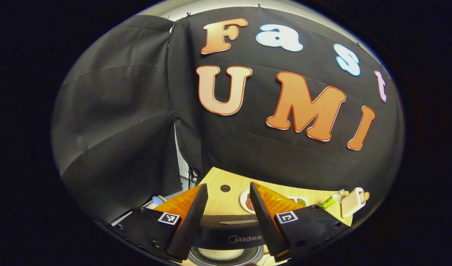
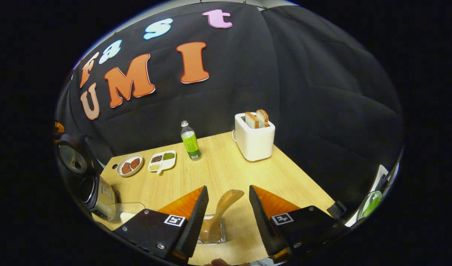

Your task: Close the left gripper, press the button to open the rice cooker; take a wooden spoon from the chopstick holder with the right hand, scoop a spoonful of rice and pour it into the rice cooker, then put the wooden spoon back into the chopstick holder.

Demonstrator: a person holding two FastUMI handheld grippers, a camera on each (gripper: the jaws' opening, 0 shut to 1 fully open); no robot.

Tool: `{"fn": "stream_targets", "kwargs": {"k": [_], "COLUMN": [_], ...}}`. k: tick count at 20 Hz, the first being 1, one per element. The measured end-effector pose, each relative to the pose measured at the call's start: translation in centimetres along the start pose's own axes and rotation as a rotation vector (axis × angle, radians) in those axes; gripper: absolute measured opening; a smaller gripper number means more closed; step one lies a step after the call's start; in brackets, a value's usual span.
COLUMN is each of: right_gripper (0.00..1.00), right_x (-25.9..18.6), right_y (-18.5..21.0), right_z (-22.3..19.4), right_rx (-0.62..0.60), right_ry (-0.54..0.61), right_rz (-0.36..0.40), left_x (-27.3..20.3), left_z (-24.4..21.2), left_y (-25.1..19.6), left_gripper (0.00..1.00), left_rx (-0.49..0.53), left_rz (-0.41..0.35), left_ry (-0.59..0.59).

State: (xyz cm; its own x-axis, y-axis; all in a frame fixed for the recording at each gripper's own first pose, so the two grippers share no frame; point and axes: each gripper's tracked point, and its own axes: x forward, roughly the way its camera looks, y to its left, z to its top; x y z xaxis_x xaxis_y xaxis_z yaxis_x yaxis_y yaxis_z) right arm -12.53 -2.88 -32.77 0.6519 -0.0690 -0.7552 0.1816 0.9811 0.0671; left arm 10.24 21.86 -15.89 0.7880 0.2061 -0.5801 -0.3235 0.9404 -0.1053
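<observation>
Cooker point(image 1: 229, 236) at 6 o'clock in left gripper view, directly below left hand-held gripper point(image 1: 227, 207), lid apparently up and pot exposed; button step judged done. Left fingers spread wide, gripping nothing. In right gripper view, spoon point(image 2: 222, 212) upright in clear holder point(image 2: 211, 231) at 6 o'clock on surface point(image 2: 226, 166), between wide-spread fingers of right hand-held gripper point(image 2: 227, 208), not clamped. Cooker again at 9 o'clock there. Left to do: grasping spoon, scooping rice, pouring into cooker, returning spoon. Rice source not identifiable.
</observation>
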Motion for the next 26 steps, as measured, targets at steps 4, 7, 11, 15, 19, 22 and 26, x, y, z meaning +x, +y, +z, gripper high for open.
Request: {"fn": "stream_targets", "kwargs": {"k": [4, 7, 11, 15, 19, 22, 26], "right_gripper": [0.74, 0.74, 0.74, 0.74, 0.74, 0.74, 0.74], "right_x": [-0.9, -1.0, -1.1, -1.5, -1.9, -1.9, -1.7], "right_y": [1.3, 2.3, 3.1, 4.2, 5.0, 5.4, 5.8], "right_z": [3.6, 5.1, 6.1, 7.8, 9.1, 9.3, 9.1], "right_rx": [-0.023, -0.042, -0.06, -0.077, -0.114, -0.121, -0.138], "right_ry": [-0.085, -0.126, -0.177, -0.251, -0.31, -0.314, -0.31], "right_rz": [0.018, 0.035, 0.061, 0.108, 0.131, 0.149, 0.155], "left_x": [0.3, 0.1, -1.9, -3.7, -4.7, -4.8, -5.7], "left_z": [-3.7, -6.0, -10.3, -13.4, -16.5, -19.2, -21.8], "left_y": [1.3, 1.7, 1.9, 1.8, 1.9, 2.1, 2.0], "left_gripper": [0.77, 0.8, 0.77, 0.77, 0.77, 0.78, 0.79], "left_rx": [-0.007, -0.047, 0.039, 0.064, 0.085, 0.071, 0.073], "left_rz": [0.041, 0.04, 0.025, 0.034, 0.059, 0.07, 0.084], "left_ry": [0.155, 0.219, 0.307, 0.37, 0.435, 0.507, 0.608]}}
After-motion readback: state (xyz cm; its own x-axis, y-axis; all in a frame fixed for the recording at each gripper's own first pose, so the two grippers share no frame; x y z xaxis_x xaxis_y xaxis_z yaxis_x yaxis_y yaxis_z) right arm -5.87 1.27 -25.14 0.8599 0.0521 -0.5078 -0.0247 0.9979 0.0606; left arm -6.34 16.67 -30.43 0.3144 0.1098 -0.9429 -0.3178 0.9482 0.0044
